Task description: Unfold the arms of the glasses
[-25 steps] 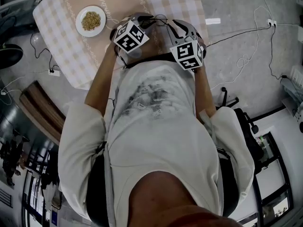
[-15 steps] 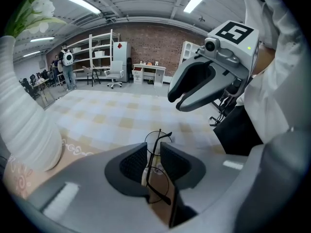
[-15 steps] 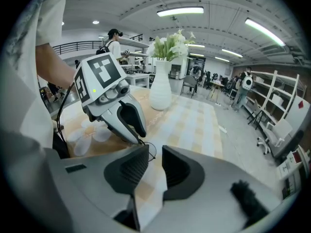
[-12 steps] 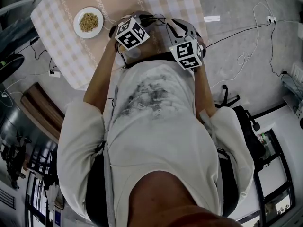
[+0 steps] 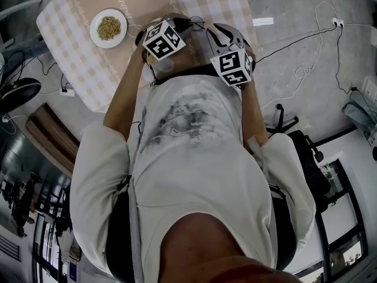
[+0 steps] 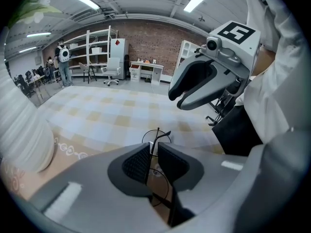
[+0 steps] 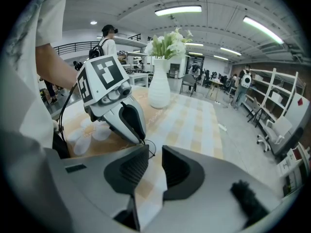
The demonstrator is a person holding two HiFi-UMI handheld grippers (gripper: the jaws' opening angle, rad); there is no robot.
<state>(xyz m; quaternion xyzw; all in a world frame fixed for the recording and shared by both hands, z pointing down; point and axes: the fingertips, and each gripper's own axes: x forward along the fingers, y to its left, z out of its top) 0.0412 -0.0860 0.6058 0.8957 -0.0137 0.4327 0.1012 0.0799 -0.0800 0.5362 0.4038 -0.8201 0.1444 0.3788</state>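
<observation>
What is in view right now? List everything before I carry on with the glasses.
table: one, beige-and-white checked cloth, ahead of the person
glasses: one, thin black wire, in the left tool above the table
plate of grains: one, white, on the table's left side
vase of flowers: one, white, on the table
cables: several, black and white, on the grey floor
left tool: one, grey, shut on the glasses
right tool: one, grey, jaws apart, empty

A small white plate [image 5: 95, 33] of yellowish grain [image 5: 109, 27] sits on the desk [image 5: 88, 87] under a checked cloth [image 5: 65, 37]. A white vase [image 7: 159, 89] with white flowers [image 7: 167, 42] stands there too. Cables [image 5: 303, 74] lie on the floor [image 5: 294, 122].
</observation>
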